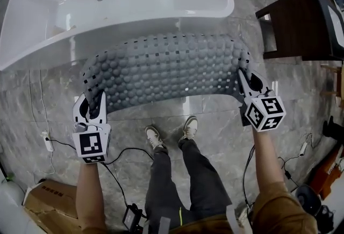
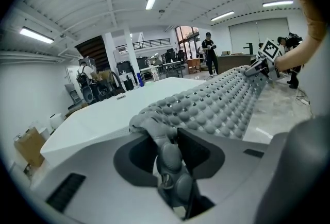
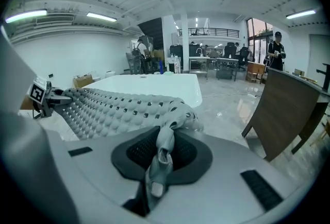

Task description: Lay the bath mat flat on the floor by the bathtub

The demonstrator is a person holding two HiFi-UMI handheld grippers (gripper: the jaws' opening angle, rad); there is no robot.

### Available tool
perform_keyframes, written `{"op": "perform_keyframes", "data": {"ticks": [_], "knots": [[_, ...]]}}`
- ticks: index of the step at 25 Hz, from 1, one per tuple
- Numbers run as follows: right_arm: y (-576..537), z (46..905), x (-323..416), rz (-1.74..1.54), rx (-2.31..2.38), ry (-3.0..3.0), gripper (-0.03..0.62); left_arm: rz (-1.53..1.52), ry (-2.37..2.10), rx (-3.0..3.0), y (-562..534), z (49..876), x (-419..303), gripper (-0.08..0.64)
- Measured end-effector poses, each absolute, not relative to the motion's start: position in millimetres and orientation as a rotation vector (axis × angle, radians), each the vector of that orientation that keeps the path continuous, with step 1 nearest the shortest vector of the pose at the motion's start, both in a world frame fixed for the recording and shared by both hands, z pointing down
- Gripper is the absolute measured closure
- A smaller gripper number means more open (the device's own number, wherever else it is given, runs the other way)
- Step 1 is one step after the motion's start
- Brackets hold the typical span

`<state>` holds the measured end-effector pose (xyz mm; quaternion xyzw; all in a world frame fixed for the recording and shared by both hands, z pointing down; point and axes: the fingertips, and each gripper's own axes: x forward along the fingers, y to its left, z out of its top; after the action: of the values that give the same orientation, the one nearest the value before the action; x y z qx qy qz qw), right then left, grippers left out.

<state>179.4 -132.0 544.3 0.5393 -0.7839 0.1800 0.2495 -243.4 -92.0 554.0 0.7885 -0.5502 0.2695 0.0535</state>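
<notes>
Pinching the bath mat (image 1: 166,69), both hand-held grippers (image 1: 94,100) (image 1: 242,76) hold it outside the bathtub (image 1: 32,51).

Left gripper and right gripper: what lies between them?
The grey bath mat spans the whole stretch, held off the floor, one end clamped in the left gripper, the other in the right gripper. The head view shows this best.
</notes>
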Motion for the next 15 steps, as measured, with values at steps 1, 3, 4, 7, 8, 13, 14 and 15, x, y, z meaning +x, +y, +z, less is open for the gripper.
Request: {"op": "perform_keyframes", "data": {"ticks": [1, 3, 4, 7, 8, 13, 14, 15], "knots": [[-132.7, 543.6, 179.5, 0.490, 1.469, -2.132, 0.541, 0.825, -1.678, 2.398, -92.8, 553.6, -243.0, 0.443], [-135.0, 543.2, 178.3, 0.486, 1.465, -2.124, 0.541, 0.840, -1.689, 2.399, -95.2, 555.1, -242.3, 0.443], [-135.2, 543.6, 177.4, 0.483, 1.463, -2.119, 0.541, 0.848, -1.689, 2.396, -95.5, 557.2, -241.8, 0.443], [-130.6, 546.4, 176.6, 0.477, 1.456, -2.108, 0.541, 0.855, -1.685, 2.380, -91.6, 563.4, -241.3, 0.443], [-129.8, 546.9, 177.0, 0.475, 1.457, -2.109, 0.541, 0.853, -1.690, 2.378, -91.2, 564.4, -241.9, 0.443], [-142.0, 548.9, 174.0, 0.468, 1.467, -2.134, 0.541, 0.824, -1.738, 2.351, -99.1, 564.6, -245.3, 0.443], [-144.1, 550.1, 173.4, 0.471, 1.463, -2.139, 0.541, 0.828, -1.741, 2.338, -99.1, 565.6, -243.7, 0.444], [-144.5, 551.5, 173.6, 0.479, 1.455, -2.142, 0.543, 0.842, -1.739, 2.324, -97.6, 566.3, -241.5, 0.443]]}}
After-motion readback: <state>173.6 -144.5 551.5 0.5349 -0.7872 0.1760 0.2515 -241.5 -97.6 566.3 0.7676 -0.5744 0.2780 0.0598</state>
